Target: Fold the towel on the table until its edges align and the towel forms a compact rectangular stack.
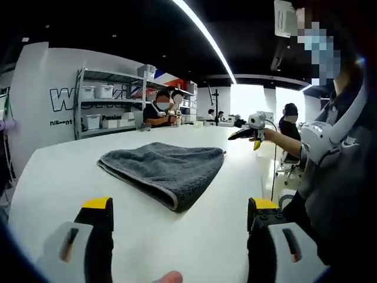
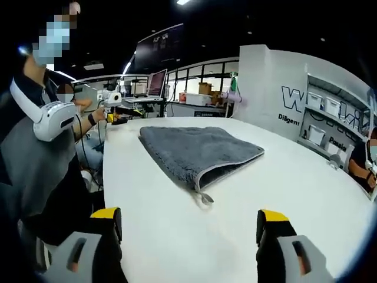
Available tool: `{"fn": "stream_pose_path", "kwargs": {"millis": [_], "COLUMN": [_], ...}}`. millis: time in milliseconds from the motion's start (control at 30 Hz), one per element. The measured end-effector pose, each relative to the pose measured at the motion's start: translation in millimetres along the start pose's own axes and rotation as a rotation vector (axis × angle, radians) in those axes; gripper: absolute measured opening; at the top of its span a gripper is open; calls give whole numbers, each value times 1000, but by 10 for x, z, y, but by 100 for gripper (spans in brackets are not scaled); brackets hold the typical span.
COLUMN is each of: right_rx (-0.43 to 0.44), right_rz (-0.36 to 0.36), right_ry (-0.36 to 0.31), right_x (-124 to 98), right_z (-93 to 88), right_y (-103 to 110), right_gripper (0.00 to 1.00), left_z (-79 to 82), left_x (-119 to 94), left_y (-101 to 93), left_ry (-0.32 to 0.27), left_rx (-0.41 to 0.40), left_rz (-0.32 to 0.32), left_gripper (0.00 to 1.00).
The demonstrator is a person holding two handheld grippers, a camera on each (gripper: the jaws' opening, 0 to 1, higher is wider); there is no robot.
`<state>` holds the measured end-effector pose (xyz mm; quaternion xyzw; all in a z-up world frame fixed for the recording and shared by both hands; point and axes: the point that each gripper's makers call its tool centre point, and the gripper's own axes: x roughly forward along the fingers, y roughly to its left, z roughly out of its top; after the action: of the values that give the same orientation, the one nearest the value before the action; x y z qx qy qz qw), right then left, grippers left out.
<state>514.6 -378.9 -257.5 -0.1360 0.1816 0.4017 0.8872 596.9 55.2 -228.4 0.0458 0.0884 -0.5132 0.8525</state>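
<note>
Yellow-tipped jaws of the left gripper (image 1: 179,213) rise nearest the lens in the left gripper view, spread wide with nothing between them, and the right gripper (image 2: 188,225) stands just the same in the right gripper view: wide apart, empty, held back from the cloth. Both hang well short of the work, which I judge is deliberate, since pulling back like this leaves the whole piece in sight for checking. Under them runs the big white table (image 1: 194,236), smooth and glossy, so a cloth would likely slide on it if tugged. Around it is a large workroom with a white wall carrying dark lettering, metal shelving (image 1: 100,106) stacked with white bins, a long ceiling light strip, and a seated person (image 1: 160,113) at the far side; the operator stands at the table's edge. Smaller, out on the tabletop and well apart from either claw, lies the grey towel (image 1: 165,168), already folded over into a flat layered rectangle, its pale-trimmed edges roughly matching. Smallest, a little hanging loop (image 2: 205,197) pokes from its near corner. The fold looks close to finished.
</note>
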Motion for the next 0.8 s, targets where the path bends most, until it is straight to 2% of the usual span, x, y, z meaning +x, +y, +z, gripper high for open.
{"fn": "stream_pose_path", "kwargs": {"millis": [467,667,800], "right_rx": [-3,-17,-36], "right_rz": [-8,-32,-42], "right_ry": [-5,-6,-7], "right_x": [-63,-101,-137], "right_z": [22,76,155], "right_y": [-76,-175,-274], "right_gripper": [99,99,99], "left_z": [-14,79,163], "left_x": [-25,18,59], "left_y": [22,134,227], "left_ry": [2,5,18], "left_rx": [-7,17,55], "left_rz": [20,18,-16], "left_gripper": [99,99,99]}}
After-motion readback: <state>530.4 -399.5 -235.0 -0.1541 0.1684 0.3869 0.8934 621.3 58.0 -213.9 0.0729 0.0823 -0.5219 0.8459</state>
